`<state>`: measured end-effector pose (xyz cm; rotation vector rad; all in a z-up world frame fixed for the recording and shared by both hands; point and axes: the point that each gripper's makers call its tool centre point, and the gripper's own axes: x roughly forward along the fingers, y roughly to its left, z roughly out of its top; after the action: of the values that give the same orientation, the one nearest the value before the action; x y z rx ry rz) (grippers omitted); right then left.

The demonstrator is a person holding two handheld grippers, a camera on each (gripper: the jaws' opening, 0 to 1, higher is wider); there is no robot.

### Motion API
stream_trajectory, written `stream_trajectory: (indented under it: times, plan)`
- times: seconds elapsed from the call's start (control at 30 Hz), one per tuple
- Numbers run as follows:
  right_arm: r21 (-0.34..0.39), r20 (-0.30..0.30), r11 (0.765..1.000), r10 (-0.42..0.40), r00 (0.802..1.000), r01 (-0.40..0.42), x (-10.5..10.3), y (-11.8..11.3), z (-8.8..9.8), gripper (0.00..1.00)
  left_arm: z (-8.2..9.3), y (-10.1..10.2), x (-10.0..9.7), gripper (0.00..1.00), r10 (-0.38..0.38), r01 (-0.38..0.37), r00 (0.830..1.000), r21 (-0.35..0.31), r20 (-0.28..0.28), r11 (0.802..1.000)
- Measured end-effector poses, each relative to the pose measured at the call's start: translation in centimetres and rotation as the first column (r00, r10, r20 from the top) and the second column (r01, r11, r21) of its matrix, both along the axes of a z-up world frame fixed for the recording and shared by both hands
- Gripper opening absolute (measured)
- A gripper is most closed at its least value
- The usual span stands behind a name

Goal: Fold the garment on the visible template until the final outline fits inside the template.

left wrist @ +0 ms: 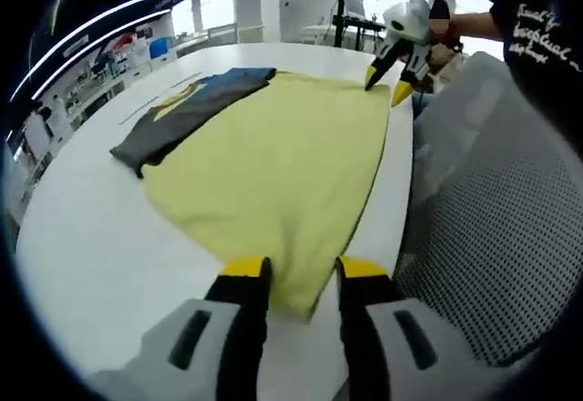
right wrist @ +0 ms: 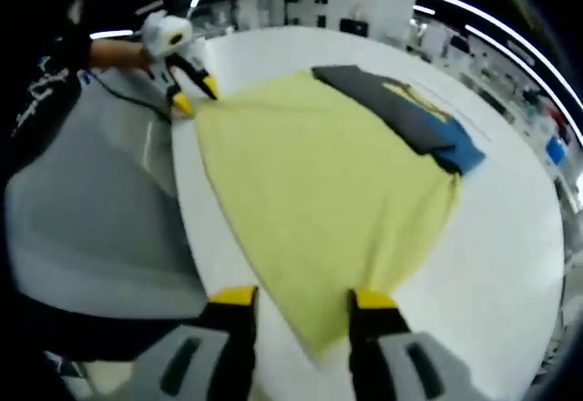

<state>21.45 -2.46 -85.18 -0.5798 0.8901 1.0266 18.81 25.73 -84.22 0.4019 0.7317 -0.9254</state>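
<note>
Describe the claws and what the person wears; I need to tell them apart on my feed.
Both look alike: the left claw and right claw have black jaws with yellow tips on light grey bodies with dark slots. A black cable trails from the left one in the right gripper view. The person's black short sleeve carries white lettering.

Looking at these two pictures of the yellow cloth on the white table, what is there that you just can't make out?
- The template: the yellow garment and dark garment may cover it.
- Dark garment's print, right gripper view: too small and folded.
- Whether either gripper pinches the yellow corner between its jaws.
- Background shelves, both views: blurred.
</note>
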Motion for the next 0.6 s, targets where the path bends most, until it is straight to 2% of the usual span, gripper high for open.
stream_trajectory:
  times: [0.1,0.37,0.6]
  plan:
    - [-0.002,-0.002,1.000,0.000,1.000,0.000,0.1,0.0,0.0,0.35,-0.1,0.1,0.0,0.27,0.006,-0.006,1.000,-0.006,-0.002,1.000]
    - [0.002,0.005,0.998,-0.066,0.998,0.066,1.3,-0.7,0.0,0.20,-0.1,0.1,0.1,0.26,0.014,-0.014,1.000,0.000,0.003,1.000]
    - [0.011,0.019,0.994,-0.105,0.994,0.105,2.0,-0.9,0.0,0.11,0.0,0.5,0.7,0.23,0.043,-0.043,0.999,0.016,0.027,0.999]
